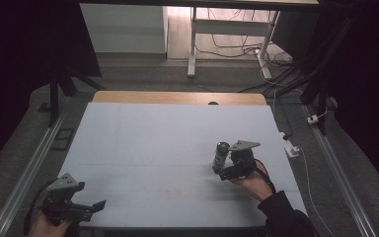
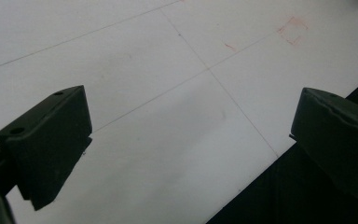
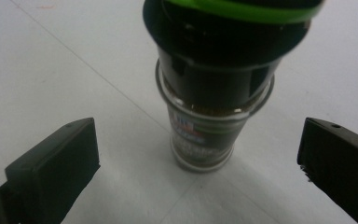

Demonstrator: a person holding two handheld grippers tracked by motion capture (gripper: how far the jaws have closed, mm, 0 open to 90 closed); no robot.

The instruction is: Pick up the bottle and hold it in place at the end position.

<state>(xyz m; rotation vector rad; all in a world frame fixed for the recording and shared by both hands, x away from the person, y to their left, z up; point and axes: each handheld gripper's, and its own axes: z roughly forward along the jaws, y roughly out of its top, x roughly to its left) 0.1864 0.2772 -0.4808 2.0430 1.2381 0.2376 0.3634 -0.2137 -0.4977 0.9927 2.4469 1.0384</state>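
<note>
The right hand comes in from the near right, its dark sleeve at the counter's edge, and holds the right tool low over the counter, pointing away from the person and a little leftward. Its two jaws stand wide apart and grip nothing. One spice jar stands upright on the counter between and just beyond those jaws, touching neither; it is clear glass with dark contents, a blue and red label, and a black grinder cap with a green ring at the top. In the high view the jar sits just ahead of the right tool's tips.

The left hand rests at the near left corner, holding the left tool level and aimed rightward along the near edge. Its two jaws are spread wide and empty, with bare counter under them, well apart from the jar.
</note>
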